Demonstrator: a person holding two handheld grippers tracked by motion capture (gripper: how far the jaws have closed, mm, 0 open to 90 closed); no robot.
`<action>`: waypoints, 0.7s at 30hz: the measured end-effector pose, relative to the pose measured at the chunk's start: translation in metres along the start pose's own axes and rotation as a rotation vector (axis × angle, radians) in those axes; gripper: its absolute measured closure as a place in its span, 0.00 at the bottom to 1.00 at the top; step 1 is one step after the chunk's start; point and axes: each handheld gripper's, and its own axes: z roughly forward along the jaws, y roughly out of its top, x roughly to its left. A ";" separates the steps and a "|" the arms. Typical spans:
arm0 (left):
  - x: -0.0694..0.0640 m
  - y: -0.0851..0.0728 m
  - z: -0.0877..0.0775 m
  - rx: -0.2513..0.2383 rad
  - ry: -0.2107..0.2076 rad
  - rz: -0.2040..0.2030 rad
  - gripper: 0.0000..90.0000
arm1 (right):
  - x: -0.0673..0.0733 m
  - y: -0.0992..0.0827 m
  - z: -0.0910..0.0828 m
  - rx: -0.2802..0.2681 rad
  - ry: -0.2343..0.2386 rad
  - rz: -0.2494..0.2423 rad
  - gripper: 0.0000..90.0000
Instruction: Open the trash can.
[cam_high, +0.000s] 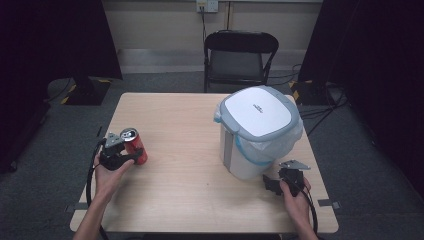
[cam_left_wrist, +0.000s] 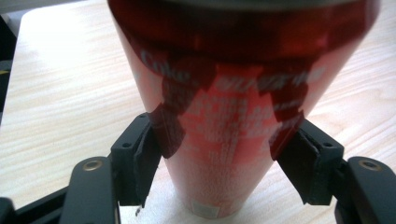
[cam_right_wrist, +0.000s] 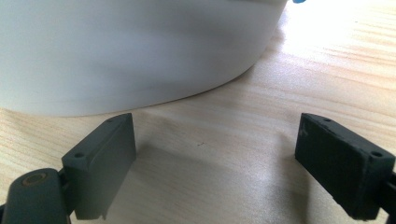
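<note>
Left claw near the worktop's left edge, jaws either side of the red cola can, pads touching its sides low down in the left gripper view — pinching the can, standing upright on the wood. Right claw parked by the near right corner, jaws spread wide, nothing between them, just in front of the white lidded bin. Looks like the pick-up step: grip made, lift not yet done. Next up, probably: raise the can, carry it across towards the bin, lid shut and needing opening first.
</note>
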 end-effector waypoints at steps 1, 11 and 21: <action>0.001 -0.002 0.002 0.013 -0.010 -0.009 0.30 | 0.000 0.000 0.000 0.000 -0.001 0.000 0.13; 0.003 -0.008 -0.010 0.011 -0.022 -0.043 0.23 | 0.000 0.000 0.000 0.001 0.001 0.000 0.13; -0.011 -0.043 -0.031 0.074 -0.033 -0.040 0.24 | -0.013 0.004 -0.005 0.002 0.037 0.009 0.24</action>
